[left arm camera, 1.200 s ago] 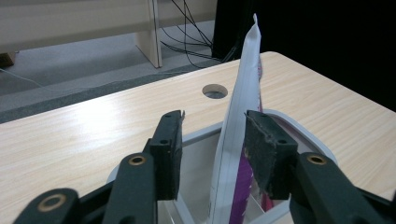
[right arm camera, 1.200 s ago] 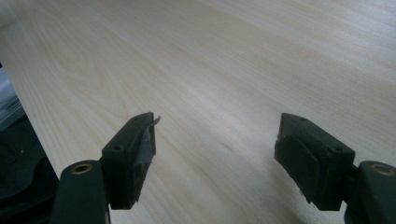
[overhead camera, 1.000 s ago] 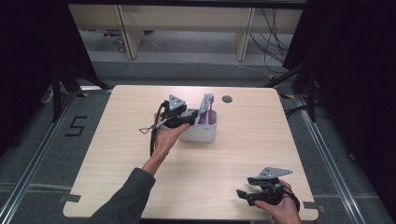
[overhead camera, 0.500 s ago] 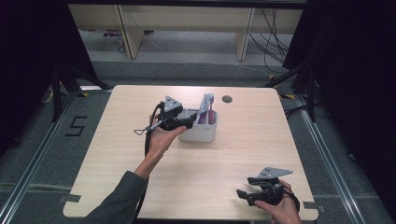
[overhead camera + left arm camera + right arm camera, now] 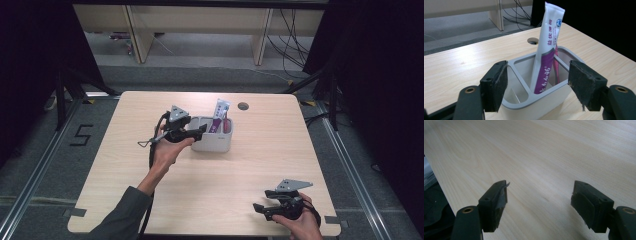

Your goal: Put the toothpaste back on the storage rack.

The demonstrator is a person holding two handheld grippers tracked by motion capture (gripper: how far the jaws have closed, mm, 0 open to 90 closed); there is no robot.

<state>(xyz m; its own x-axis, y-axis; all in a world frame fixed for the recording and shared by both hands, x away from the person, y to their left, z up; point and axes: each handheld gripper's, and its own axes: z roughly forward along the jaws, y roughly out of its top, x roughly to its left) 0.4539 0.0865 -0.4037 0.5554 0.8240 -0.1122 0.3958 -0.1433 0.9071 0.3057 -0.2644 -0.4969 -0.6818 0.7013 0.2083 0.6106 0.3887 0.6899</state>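
The tall soft tube (image 5: pixel 547 50) was white above and purple below, with purple lettering on the white, white lettering on the purple and a small blue round mark near its top. It stood in a pale grey divided plastic holder (image 5: pixel 534 101) on a light wood-grain table (image 5: pixel 300 145). The gripper pads (image 5: pixel 585 85) were black.
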